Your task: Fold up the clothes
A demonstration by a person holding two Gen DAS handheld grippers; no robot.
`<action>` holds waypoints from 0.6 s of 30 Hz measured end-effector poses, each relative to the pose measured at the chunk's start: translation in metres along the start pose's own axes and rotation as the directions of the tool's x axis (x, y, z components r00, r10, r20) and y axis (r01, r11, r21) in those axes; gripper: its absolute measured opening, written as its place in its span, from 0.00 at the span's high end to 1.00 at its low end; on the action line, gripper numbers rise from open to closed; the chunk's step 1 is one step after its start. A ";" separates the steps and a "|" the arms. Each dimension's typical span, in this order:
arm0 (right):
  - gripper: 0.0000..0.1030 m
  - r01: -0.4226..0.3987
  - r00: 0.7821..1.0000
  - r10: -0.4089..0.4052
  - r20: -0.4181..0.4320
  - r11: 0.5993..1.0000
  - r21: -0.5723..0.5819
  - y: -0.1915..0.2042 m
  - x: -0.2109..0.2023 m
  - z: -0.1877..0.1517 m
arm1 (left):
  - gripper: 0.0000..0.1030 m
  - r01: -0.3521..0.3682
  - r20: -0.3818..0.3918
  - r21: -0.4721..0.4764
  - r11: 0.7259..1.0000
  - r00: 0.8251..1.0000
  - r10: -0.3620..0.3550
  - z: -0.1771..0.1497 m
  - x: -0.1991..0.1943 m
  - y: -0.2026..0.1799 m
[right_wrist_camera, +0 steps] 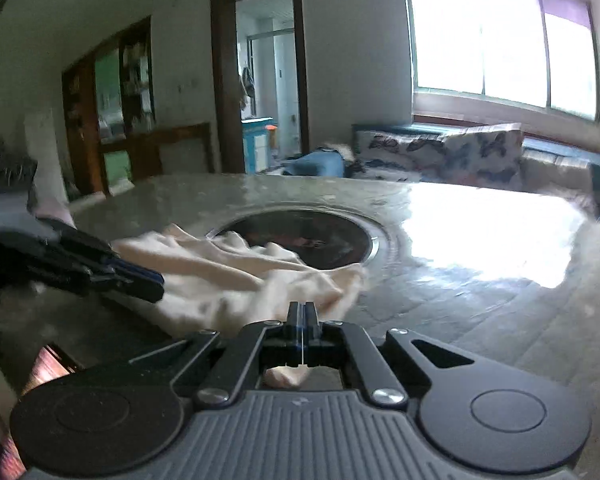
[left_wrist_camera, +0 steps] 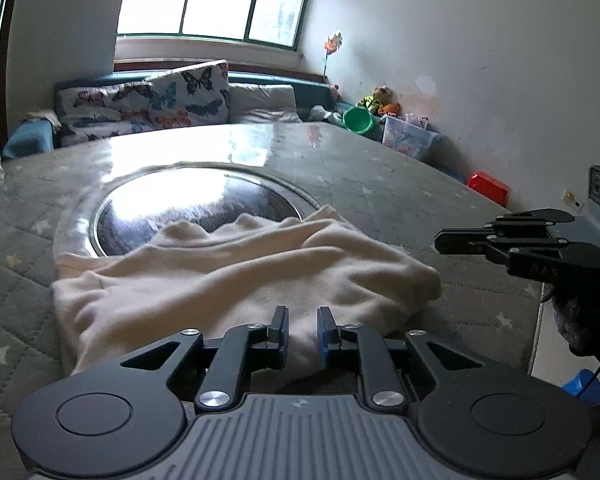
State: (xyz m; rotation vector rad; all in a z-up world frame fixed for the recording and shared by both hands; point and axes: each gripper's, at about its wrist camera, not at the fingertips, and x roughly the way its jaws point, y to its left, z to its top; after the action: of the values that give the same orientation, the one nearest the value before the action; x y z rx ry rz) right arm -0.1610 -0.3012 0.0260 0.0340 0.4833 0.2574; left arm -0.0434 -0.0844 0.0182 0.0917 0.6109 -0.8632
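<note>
Cream cloth (left_wrist_camera: 236,280), a soft garment whose kind we cannot make out, lies rumpled on the near part of the table (left_wrist_camera: 380,168), its far edge lapping over the rim of a dark round glass inset (left_wrist_camera: 172,208) in the tabletop. The table wears a glossy grey cover with small stars.

From the left wrist view we see our left tool (left_wrist_camera: 303,330) with its blue-padded jaws a little apart and a bunched fold of the cloth rising between them; whether the pads press on it we cannot tell. The same view shows our right tool (left_wrist_camera: 444,242) side-on at the right, off the cloth's edge, with its jaws pressed together. Behind the table stand butterfly-print cushions (left_wrist_camera: 188,96), a green bowl (left_wrist_camera: 358,119), a pinwheel (left_wrist_camera: 334,42) and a red box (left_wrist_camera: 489,187) by the wall.

From the right wrist view we see the right tool's jaws meeting at a thin line, with a scrap of cream fabric showing just behind them, so it looks to be pinching the cloth's near edge. Only this view shows the doorway (right_wrist_camera: 266,72) and the wooden cabinet (right_wrist_camera: 108,100). The picture is motion-blurred.
</note>
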 end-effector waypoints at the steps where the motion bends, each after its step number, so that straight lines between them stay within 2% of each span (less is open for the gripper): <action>1: 0.98 -0.047 0.999 0.048 -0.010 0.998 0.051 -0.005 0.002 0.001 | 0.83 -0.011 0.016 0.007 1.000 1.000 0.011 0.000 -0.006 -0.001; 2: 0.95 -0.065 0.998 0.066 -0.008 0.995 0.079 -0.007 0.004 0.002 | 0.83 -0.032 0.034 0.005 0.999 0.999 0.031 -0.001 -0.013 -0.001; 4: 0.95 -0.102 0.995 0.103 -0.002 0.986 0.134 -0.011 0.009 0.002 | 0.83 -0.086 0.068 -0.015 0.996 0.994 0.087 -0.003 -0.027 0.003; 6: 0.95 -0.134 0.991 0.134 0.010 0.982 0.134 -0.009 0.016 0.001 | 0.81 -0.138 0.085 -0.057 0.989 0.986 0.143 -0.006 -0.038 0.013; 8: 0.95 -0.133 0.989 0.139 -0.046 0.985 0.108 -0.003 0.027 -0.001 | 0.81 -0.177 0.056 -0.100 0.979 0.982 0.183 -0.012 -0.041 0.025; 10: 0.95 -0.091 0.988 0.101 -0.117 0.992 0.085 -0.001 0.036 -0.008 | 0.82 -0.218 0.008 -0.134 0.967 0.975 0.222 -0.018 -0.039 0.037; 14: 0.95 -0.044 0.984 0.051 -0.170 0.998 0.047 -0.003 0.031 -0.007 | 0.82 -0.201 -0.008 -0.171 0.965 0.979 0.202 -0.027 -0.042 0.048; 18: 0.94 -0.043 0.988 0.044 -0.145 0.999 0.008 0.000 0.028 0.009 | 0.82 -0.160 0.042 -0.169 0.973 0.985 0.169 -0.018 -0.056 0.047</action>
State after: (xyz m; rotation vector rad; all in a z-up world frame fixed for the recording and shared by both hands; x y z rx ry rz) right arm -0.1328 -0.2935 0.0212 0.0307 0.6289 0.3029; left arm -0.0451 -0.0091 0.0260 -0.0315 0.6113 -0.6498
